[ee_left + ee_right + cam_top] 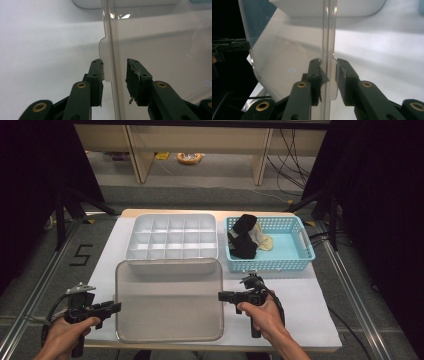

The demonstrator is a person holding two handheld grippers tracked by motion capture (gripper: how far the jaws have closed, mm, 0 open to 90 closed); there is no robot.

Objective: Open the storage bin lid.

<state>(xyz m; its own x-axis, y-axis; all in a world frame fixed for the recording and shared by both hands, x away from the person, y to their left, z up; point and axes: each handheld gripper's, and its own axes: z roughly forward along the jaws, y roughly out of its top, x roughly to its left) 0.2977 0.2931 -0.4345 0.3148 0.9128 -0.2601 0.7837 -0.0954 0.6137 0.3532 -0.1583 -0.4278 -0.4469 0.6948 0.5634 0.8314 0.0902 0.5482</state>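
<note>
A clear rectangular lid (169,300) lies level between my two grippers, just in front of a white compartment box (172,237). My left gripper (118,307) is shut on the lid's left rim. In the left gripper view its jaws (115,62) straddle the rim, with one pad against a small tab of the lid (162,50). My right gripper (220,296) is shut on the opposite rim. In the right gripper view both pads (328,61) sit against the lid (292,50) and its tab.
A blue basket (305,245) at the back right holds a black cloth (243,237) and a cream one (263,240). Everything sits on a white mat (310,305) over the table. The lid's near edge is close to the table's front edge.
</note>
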